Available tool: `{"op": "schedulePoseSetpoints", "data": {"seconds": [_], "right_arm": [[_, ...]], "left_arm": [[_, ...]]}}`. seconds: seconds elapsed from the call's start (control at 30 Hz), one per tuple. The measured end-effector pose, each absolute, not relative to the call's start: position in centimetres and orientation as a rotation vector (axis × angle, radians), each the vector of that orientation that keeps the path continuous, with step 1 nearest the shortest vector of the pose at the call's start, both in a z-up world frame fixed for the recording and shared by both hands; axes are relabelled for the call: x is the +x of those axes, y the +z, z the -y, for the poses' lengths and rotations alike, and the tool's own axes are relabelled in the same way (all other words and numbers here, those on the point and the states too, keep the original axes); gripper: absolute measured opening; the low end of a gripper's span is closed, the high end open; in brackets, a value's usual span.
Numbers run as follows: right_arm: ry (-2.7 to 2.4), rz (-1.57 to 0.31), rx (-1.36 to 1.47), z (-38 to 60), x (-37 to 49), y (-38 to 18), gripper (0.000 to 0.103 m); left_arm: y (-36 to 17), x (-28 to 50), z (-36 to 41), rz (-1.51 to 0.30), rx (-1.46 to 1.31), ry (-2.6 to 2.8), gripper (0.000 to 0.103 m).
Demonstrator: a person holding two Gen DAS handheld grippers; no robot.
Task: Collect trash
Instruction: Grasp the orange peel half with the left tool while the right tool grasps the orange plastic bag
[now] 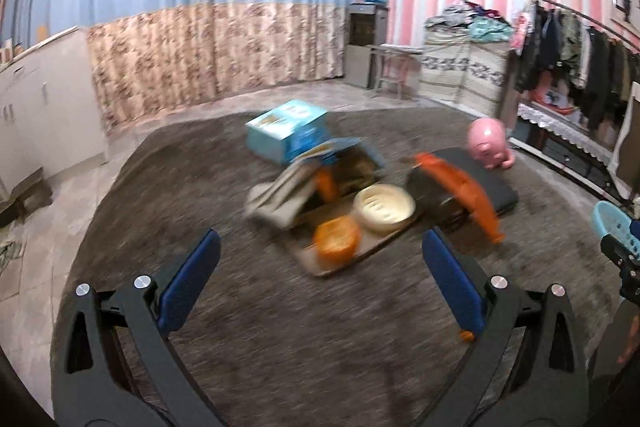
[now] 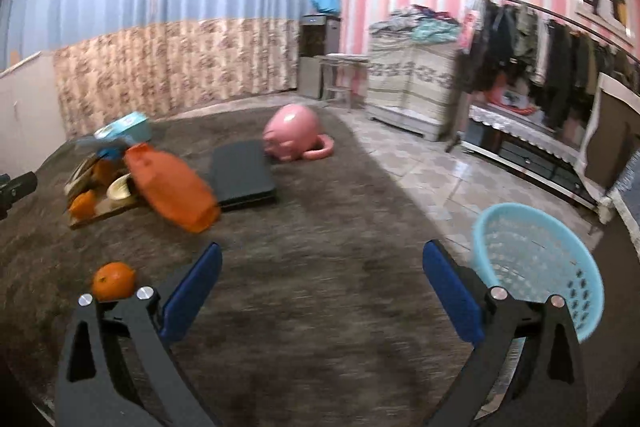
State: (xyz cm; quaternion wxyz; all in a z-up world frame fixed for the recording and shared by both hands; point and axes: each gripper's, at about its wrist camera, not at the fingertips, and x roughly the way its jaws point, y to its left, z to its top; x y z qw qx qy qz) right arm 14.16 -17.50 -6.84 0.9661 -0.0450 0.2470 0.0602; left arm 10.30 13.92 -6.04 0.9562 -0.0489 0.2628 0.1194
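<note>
A wooden tray (image 1: 312, 261) on the brown carpet holds an orange (image 1: 336, 241), a cream bowl (image 1: 384, 207) and crumpled paper and wrappers (image 1: 280, 195). An orange bag (image 1: 460, 193) lies beside it, also in the right wrist view (image 2: 172, 187). A light blue basket (image 2: 536, 267) stands right of my right gripper (image 2: 320, 291), which is open and empty. A loose orange (image 2: 114, 281) lies by its left finger. My left gripper (image 1: 320, 279) is open and empty, just short of the tray.
A blue box (image 1: 286, 131) lies behind the tray. A black flat case (image 2: 242, 173) and a pink pig toy (image 2: 294, 137) sit on the carpet (image 2: 320, 227). A clothes rack (image 2: 560, 75) and a covered cabinet (image 2: 412, 83) stand at the right wall.
</note>
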Motion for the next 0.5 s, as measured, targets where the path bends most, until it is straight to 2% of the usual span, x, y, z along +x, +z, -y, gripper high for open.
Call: {"op": "schedulePoseSetpoints", "data": {"seconds": [0.27, 0.5], "right_arm": [[0.194, -0.549, -0.149, 13.5, 15.2, -9.2, 0.098], [0.186, -0.567, -0.143, 12.9, 16.7, -9.8, 0.098]], "left_arm": [[-8.7, 10.1, -17.1, -0.577, -0.124, 0.290, 0.097], [-9.5, 13.6, -16.3, -0.626, -0.155, 0.227, 0.097]]}}
